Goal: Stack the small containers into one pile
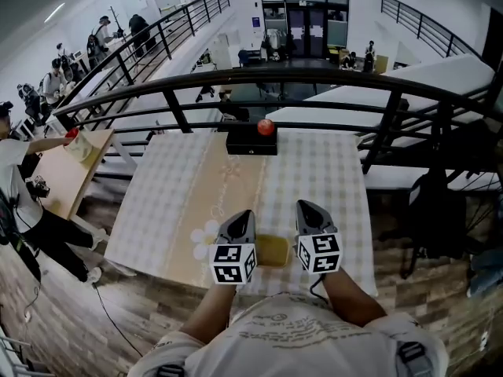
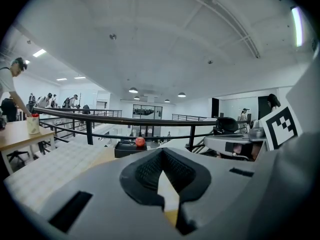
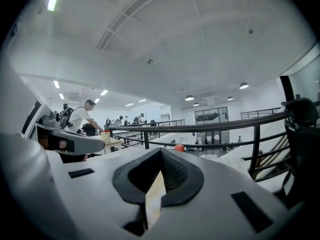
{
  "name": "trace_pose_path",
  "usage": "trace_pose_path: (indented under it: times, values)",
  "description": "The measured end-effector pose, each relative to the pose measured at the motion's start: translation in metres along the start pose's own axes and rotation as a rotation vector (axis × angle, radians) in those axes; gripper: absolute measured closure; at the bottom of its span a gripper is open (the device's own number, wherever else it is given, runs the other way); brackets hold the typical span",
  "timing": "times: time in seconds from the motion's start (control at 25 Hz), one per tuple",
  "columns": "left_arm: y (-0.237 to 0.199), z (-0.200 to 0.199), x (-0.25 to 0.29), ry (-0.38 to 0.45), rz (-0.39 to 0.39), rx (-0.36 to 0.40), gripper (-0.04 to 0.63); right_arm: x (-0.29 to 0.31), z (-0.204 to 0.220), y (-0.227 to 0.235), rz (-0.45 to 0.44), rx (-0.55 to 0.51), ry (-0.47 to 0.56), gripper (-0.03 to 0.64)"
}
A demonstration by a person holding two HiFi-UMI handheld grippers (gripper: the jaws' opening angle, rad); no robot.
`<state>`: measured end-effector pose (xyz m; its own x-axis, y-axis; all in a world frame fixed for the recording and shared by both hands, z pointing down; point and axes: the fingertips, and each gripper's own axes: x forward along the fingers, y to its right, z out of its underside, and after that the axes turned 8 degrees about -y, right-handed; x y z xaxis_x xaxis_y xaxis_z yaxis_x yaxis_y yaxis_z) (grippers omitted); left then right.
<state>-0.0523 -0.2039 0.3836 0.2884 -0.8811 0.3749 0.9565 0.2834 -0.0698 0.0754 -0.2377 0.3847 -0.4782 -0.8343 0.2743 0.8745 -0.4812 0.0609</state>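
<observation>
Mezzanine setting: wood-plank floor [image 1: 134, 320], bounded by a curved black metal railing [image 1: 314, 79] with an open hall beyond.

Desk [image 1: 322, 171]: covered by a pale checked cloth with a tan strip down the middle.

Far edge of desk: a flat black box [image 1: 251, 143] is placed on the strip, with a small red round object [image 1: 266, 127] set on top.

Near edge, on the strip: a cluster of small pale round containers [image 1: 202, 233] is seen just beside the left gripper [image 1: 243, 216] and partly hidden by it. A tan squarish item [image 1: 273, 250] lies between the two grippers; its kind cannot be told.

Left gripper: held above the near edge, jaws pressed together, nothing pinched.

Right gripper [image 1: 305, 207]: held alongside, jaws likewise pressed together and empty.

Surroundings: a second, wooden-topped desk [image 1: 67, 175] is stationed at left, with a person in a white shirt [image 1: 14, 181] reaching over it. A black bag [image 1: 428, 210] is set by the railing at right.
</observation>
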Motion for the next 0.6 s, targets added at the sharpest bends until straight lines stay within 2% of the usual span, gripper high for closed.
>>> trace_pose_path:
  times: [0.28,0.6]
  values:
    - [-0.003,-0.003,0.001,0.008,-0.008,-0.012,0.591,0.001,-0.002,0.002,0.012,-0.002,-0.002,0.615]
    - [-0.007,0.012,-0.017,0.001,-0.027,-0.020,0.591,-0.013,0.007,-0.015,-0.002,-0.001,-0.011,0.615]
